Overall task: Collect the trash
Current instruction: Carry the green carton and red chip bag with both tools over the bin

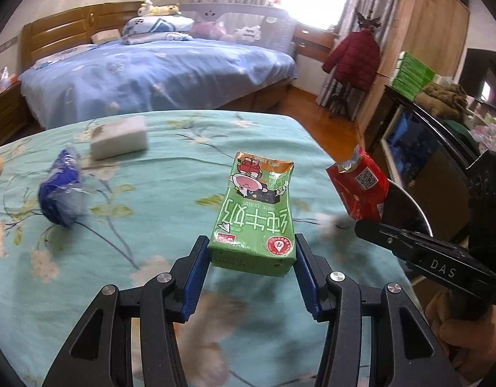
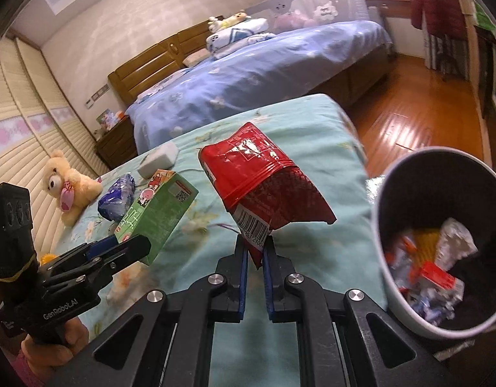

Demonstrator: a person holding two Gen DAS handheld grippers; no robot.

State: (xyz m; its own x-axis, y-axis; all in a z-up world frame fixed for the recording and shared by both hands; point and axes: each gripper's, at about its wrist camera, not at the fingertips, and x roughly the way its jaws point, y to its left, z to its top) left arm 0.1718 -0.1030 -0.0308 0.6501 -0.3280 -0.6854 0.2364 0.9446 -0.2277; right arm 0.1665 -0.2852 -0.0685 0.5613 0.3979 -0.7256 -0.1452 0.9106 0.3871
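Red wrapper (image 2: pixel 267 180) is clamped in the right gripper (image 2: pixel 257 254) beside the bin (image 2: pixel 381 213), which already holds trash. The left gripper (image 1: pixel 249 251) has its fingers clamped on the green milk carton (image 1: pixel 257 213). A blue wrapper (image 1: pixel 59 190) is left near the table's far left edge.

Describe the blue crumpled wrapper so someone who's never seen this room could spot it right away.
Find the bed with the teal floral sheet. On its far left part, near the white sponge block and the teddy bear, lies the blue wrapper. It is the only blue, crinkled, shiny plastic thing there, and no gripper holds it.
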